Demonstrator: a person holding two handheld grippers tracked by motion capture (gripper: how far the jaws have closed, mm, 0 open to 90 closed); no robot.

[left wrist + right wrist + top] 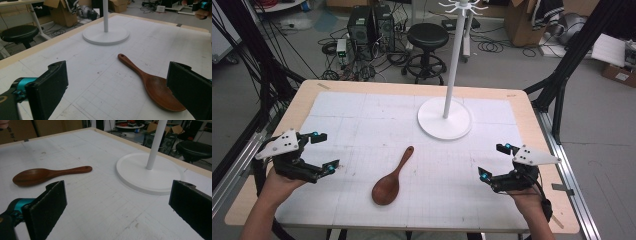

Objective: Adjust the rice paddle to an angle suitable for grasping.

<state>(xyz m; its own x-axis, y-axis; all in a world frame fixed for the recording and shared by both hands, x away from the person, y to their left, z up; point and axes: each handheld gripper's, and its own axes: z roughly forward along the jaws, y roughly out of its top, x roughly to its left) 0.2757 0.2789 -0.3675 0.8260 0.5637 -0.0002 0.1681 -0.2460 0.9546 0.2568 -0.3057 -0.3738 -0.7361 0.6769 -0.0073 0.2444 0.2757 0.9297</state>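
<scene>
High view: spoon (390,181) between both jaws.

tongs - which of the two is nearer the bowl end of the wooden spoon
The left tongs: the wooden spoon lies with its bowl toward that side and its handle angling away to the stand; the right tongs sit farther off.

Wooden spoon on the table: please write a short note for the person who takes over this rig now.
Left gripper: open, empty, at the left side of the table.
Right gripper: open, empty, at the right side.
Wooden spoon: flat on the white mat between both grippers, bowl toward the person, handle pointing to the white stand.
Done: nothing visible; the spoon is untouched.
Left: probably grasp the spoon and bring it to the stand, perhaps to hang it by the handle hole.
</scene>
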